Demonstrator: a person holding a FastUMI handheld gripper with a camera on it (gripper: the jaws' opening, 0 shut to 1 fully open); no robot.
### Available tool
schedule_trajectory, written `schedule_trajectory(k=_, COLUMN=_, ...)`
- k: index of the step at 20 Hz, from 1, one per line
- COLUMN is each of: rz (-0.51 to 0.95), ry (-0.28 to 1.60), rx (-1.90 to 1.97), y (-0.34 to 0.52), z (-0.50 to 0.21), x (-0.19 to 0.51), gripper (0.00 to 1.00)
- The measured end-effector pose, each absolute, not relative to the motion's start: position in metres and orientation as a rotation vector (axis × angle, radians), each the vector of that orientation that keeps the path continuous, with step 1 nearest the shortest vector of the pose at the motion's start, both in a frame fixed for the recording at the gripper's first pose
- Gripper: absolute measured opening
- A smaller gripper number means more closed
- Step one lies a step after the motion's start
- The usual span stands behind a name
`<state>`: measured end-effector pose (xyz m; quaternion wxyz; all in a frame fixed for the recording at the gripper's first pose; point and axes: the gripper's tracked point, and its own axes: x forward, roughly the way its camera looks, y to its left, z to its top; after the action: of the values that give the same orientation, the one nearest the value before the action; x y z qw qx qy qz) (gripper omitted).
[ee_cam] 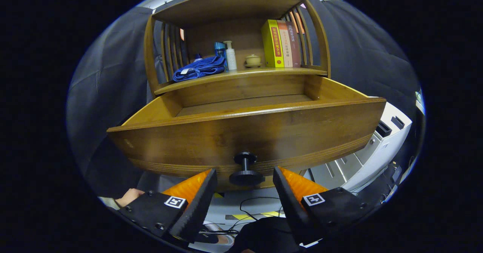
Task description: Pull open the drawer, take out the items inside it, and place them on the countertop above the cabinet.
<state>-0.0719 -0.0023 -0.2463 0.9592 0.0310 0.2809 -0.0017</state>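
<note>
The wooden drawer stands pulled out toward me, and the part of its floor that shows is bare wood. Its black knob sits between my fingertips, with a gap on each side. My gripper is open and touches nothing. Above the drawer runs the countertop, bearing a folded blue cloth, a blue bottle, a white pump bottle, a small lidded cup and three upright books.
A wooden hutch with slatted sides frames the countertop. White equipment stands right of the drawer. Cables lie on the floor below. A person's hand shows beside the left finger.
</note>
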Motion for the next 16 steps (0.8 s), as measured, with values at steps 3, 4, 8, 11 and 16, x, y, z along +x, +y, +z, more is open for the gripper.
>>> schedule_trajectory(k=3, rz=0.009, ry=0.563, rx=0.035, y=-0.003, z=-0.229, x=-0.079, gripper=0.97)
schedule_trajectory(k=4, rz=0.007, ry=0.55, rx=0.022, y=-0.005, z=-0.219, x=-0.081, gripper=0.97)
schedule_trajectory(k=8, rz=0.028, ry=0.483, rx=-0.011, y=0.0, z=-0.17, x=-0.08, gripper=0.97)
schedule_trajectory(k=11, rz=0.054, ry=0.425, rx=-0.005, y=0.004, z=-0.133, x=-0.064, gripper=0.97)
schedule_trajectory(k=16, rz=0.092, ry=0.47, rx=0.035, y=0.004, z=-0.116, x=-0.007, gripper=0.97)
